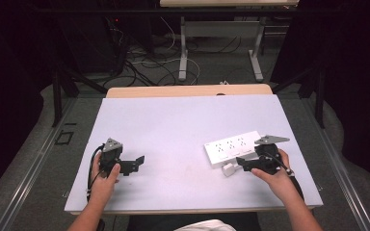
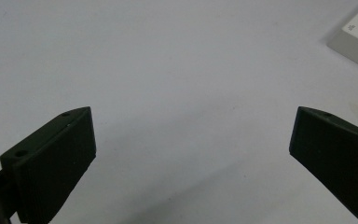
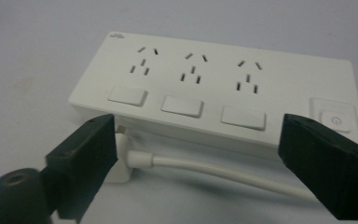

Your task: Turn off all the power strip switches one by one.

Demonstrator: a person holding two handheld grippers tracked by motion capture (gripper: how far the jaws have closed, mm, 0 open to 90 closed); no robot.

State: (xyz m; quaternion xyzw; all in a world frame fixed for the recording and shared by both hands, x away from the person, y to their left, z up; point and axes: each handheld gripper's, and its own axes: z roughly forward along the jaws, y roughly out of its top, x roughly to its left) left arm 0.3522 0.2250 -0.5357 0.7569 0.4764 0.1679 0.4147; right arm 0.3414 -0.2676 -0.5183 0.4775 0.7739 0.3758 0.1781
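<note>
The power strip (image 1: pixel 232 148) lies at the lower right of the worktop (image 1: pixel 173 125), its plug (image 1: pixel 228 169) loose beside it. The right gripper (image 1: pixel 241 164) has jaws apart around the plug, probably to grasp it. The left gripper (image 1: pixel 137 162) waits with jaws apart, holding nothing.

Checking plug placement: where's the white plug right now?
In the high view the white plug lies on the table's right side, against the power strip's near edge, just ahead of the open right hand-held gripper.
</note>
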